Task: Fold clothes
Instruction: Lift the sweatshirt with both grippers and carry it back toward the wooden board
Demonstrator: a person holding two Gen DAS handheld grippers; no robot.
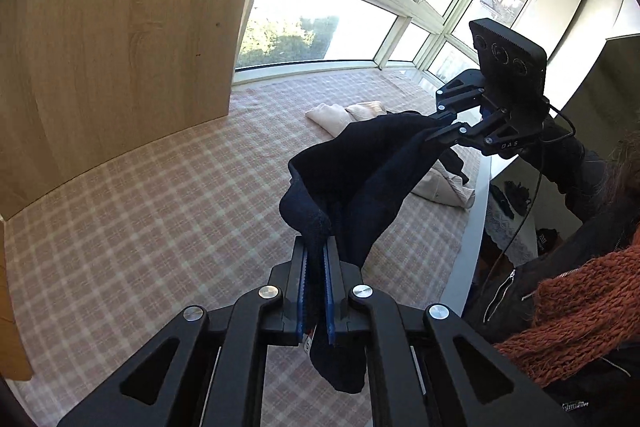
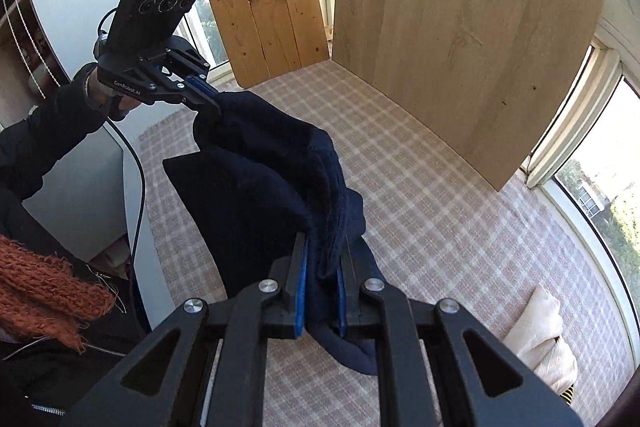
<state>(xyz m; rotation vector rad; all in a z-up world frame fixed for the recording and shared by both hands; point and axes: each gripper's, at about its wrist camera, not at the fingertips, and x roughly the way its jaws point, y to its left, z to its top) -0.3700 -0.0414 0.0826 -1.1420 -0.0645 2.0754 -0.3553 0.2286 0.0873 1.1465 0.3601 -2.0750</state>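
Observation:
A dark navy knitted garment [image 1: 360, 171] hangs in the air between both grippers, above the pink checked cloth [image 1: 160, 211]. My left gripper [image 1: 316, 247] is shut on one edge of it, and a fold droops below the blue pads. My right gripper [image 1: 442, 125], seen at the upper right of the left wrist view, pinches the opposite edge. In the right wrist view the right gripper [image 2: 324, 247] is shut on the navy garment [image 2: 264, 179], and the left gripper [image 2: 212, 103] grips its far corner at the upper left.
Cream folded clothes [image 1: 348, 113] and more cream fabric [image 1: 444, 187] lie on the checked cloth near the windows. Wooden boards [image 2: 460, 39] lean against the window wall. A person in a black jacket and an orange knitted scarf [image 1: 580, 307] stands beside the grey edge [image 1: 472, 227].

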